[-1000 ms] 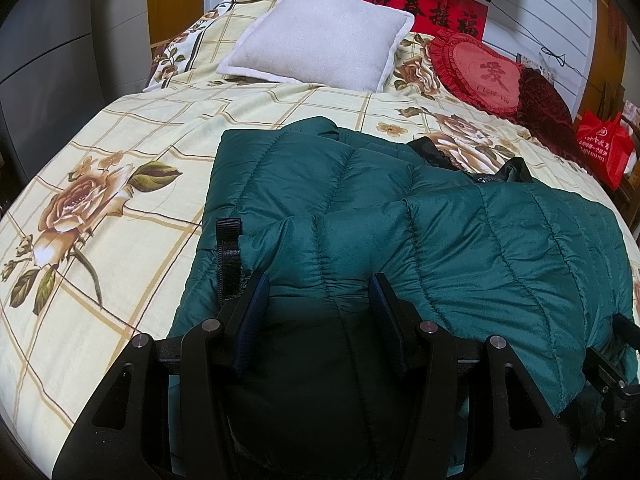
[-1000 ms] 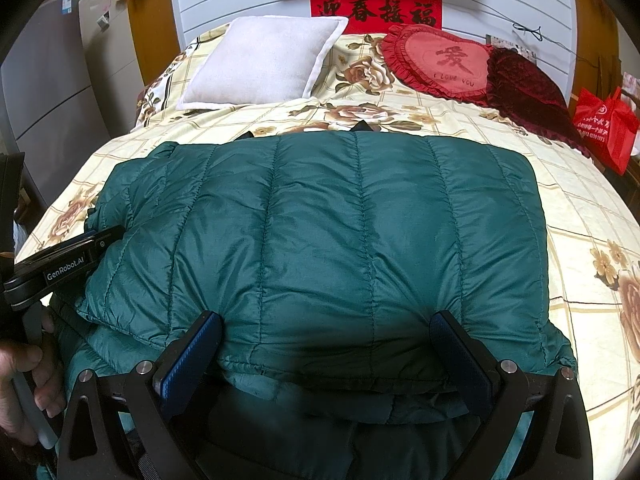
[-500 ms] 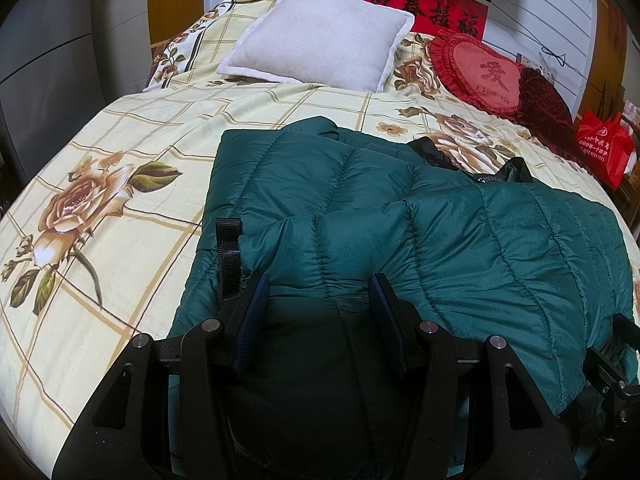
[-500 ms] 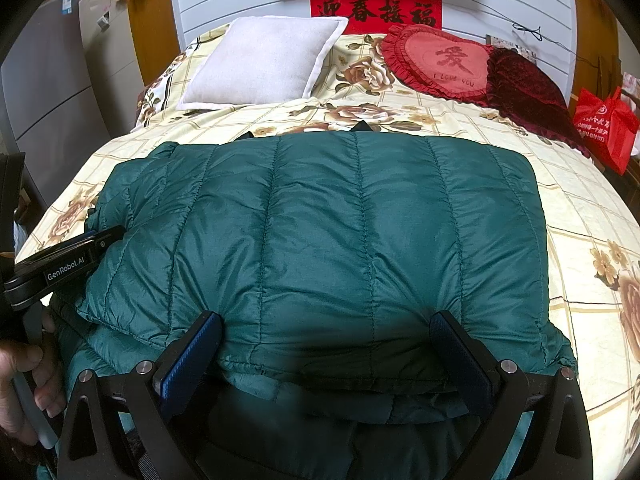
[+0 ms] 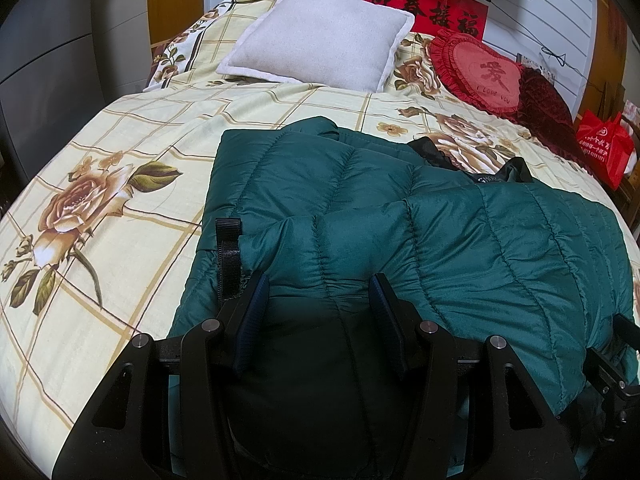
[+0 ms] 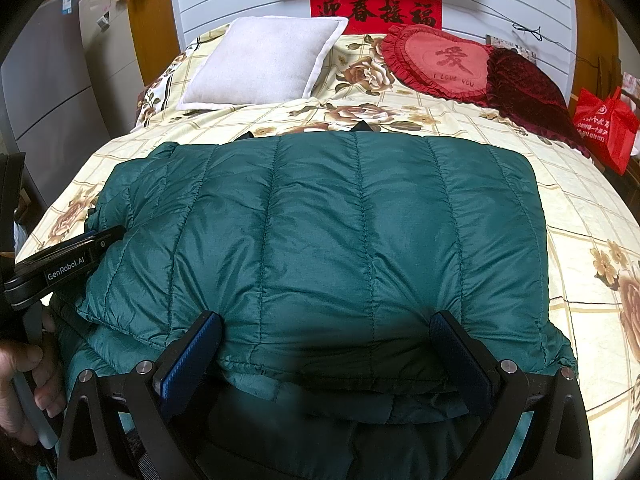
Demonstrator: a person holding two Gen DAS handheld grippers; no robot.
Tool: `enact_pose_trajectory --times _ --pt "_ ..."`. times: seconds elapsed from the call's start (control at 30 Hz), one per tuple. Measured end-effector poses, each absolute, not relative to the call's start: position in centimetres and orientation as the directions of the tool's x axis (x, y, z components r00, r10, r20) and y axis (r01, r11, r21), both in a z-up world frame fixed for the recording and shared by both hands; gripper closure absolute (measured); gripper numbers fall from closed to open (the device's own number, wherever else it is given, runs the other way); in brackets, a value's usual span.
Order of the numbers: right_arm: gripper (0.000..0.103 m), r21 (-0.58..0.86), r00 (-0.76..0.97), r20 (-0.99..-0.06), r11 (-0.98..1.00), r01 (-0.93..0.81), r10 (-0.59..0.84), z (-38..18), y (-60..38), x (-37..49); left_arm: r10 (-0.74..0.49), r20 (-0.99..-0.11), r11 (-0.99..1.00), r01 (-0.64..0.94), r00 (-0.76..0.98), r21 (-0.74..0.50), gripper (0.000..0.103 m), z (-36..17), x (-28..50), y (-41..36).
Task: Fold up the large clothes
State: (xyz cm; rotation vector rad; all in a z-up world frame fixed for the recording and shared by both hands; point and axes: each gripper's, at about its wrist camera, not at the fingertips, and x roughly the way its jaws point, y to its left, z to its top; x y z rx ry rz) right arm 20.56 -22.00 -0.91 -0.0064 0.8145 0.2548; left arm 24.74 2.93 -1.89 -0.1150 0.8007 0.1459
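I'm looking over a green quilted jacket (image 6: pixel 320 240) of smooth cloth with a soft sheen, lying on my bed's matt floral sheet (image 5: pixel 120 184). My left claw (image 5: pixel 318 312) is showing matt black plastic, ribbed blue pads (image 5: pixel 252 316) and shiny metal pins. The grey pillow (image 6: pixel 264 64) is looking nubbly; the dark red cushion (image 6: pixel 524 88) velvety.
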Motion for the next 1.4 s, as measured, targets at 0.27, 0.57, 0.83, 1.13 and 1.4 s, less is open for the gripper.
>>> enact_pose_trajectory --times 0.27,0.57,0.83,1.13,1.4 --pt "0.0 0.092 0.658 -0.72 0.97 -0.227 0.222 -0.9 -22.0 20.6 0.086 -0.722 0.984 -0.173 0.687 -0.047 0.05 -1.9 24.7 3.0" --pt "0.0 0.086 0.659 -0.72 0.97 -0.226 0.218 -0.9 -21.9 20.5 0.086 -0.722 0.984 -0.173 0.686 -0.048 0.05 -1.9 24.7 3.0" --pt "0.0 0.07 0.66 -0.724 0.973 -0.22 0.201 -0.8 -21.8 20.6 0.087 -0.722 0.984 -0.173 0.686 -0.046 0.05 -1.9 24.7 3.0" --pt "0.0 0.095 0.742 -0.635 0.974 -0.204 0.217 1.5 -23.1 18.6 0.116 -0.721 0.986 -0.168 0.683 -0.001 0.048 -1.8 24.9 2.2" --pt "0.0 0.084 0.787 -0.597 0.988 -0.132 0.156 4.3 -28.1 12.8 0.046 -0.773 0.996 -0.089 0.633 -0.014 0.047 1.5 22.2 3.4"
